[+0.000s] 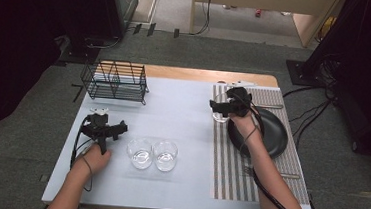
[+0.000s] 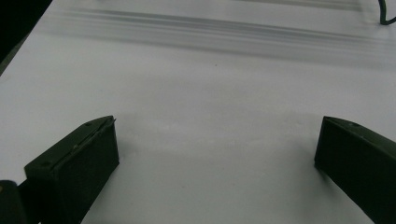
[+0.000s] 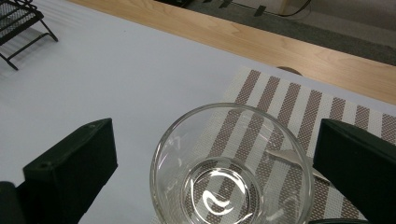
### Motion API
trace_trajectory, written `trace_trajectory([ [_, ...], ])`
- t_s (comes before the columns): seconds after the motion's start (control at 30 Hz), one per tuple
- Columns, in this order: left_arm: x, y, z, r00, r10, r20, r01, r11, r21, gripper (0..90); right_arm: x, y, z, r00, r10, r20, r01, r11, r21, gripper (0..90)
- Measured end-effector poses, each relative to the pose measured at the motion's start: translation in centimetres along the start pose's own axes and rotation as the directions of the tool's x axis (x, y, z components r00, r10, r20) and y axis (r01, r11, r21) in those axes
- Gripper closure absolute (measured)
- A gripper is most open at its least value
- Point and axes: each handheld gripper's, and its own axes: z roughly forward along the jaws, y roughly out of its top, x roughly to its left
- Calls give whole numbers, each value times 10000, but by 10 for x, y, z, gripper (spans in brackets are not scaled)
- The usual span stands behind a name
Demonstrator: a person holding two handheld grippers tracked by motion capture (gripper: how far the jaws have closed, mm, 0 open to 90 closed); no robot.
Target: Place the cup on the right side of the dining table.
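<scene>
My right gripper (image 3: 215, 158) wide open around glass (image 3: 231, 168), lower middle of frame, on striped mat (image 3: 299, 107). My left gripper (image 2: 217, 154) open too, over bare white table (image 2: 196, 84).

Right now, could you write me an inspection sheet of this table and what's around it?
Surface: white tabletop with a striped placemat on its right side.
Job's things: clear glass on the placemat's left edge, between the open jaws of the right tool; two more glasses side by side at front centre.
Clutter: black wire rack at back left; black plate on the placemat, with cutlery beside it, too small to name.
Grippers: left tool open over bare table.
Cables: one trails from each tool.
Surroundings: grey floor, dark equipment, floor cables.
</scene>
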Motion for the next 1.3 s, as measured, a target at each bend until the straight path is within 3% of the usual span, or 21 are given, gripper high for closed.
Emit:
trace_trajectory([
  [0.3,0,0,0,10000,-3,-2,3,10000,0,0,7,3,-4,9992,-398,-61,398,9992,-28,0],
  [0.7,0,0,0,10000,-5,-3,5,10000,0,0,10,6,-10,9991,-230,-367,228,9997,-64,0],
  [1.3,0,0,0,10000,-6,-3,6,10000,1,0,18,9,-16,9979,-494,-414,492,9988,-64,0],
])
